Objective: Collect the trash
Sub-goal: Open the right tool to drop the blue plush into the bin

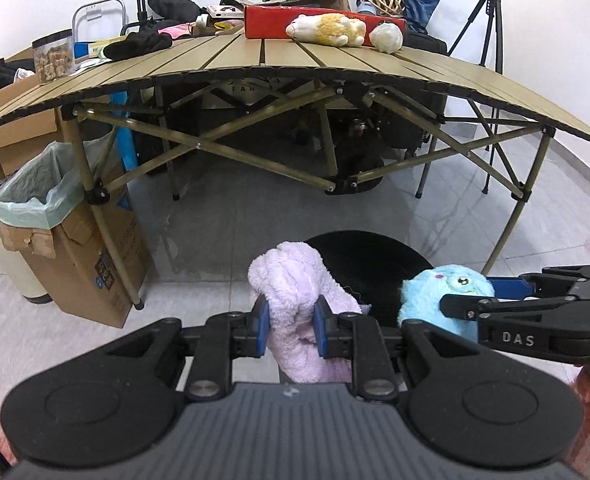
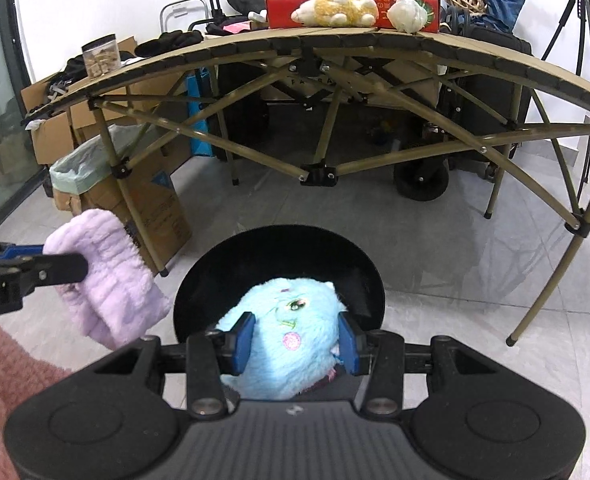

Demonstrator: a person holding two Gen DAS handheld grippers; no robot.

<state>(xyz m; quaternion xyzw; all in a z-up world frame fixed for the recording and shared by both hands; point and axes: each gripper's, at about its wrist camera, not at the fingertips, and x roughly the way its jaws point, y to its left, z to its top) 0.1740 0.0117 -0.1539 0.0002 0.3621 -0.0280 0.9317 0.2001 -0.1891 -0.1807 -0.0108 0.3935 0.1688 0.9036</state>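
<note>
Your left gripper (image 1: 291, 330) pinches fluffy lilac plush cloth (image 1: 295, 292), frame centre | your right gripper (image 2: 295, 338) pinches fuzzy sky-blue plush toy (image 2: 291, 344), over round black bin (image 2: 279, 268)

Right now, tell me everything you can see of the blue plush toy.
The blue plush toy is a rounded, fluffy light-blue stuffed animal with an embroidered green eye, a pink spot on its cheek and a stitched mouth. It looks soft and shaggy. The right gripper is shut on it, one blue pad pressed into each side, its face turned up towards the camera. It hangs over the open black bin on the tiled floor, apart from the purple plush beside it.
</note>
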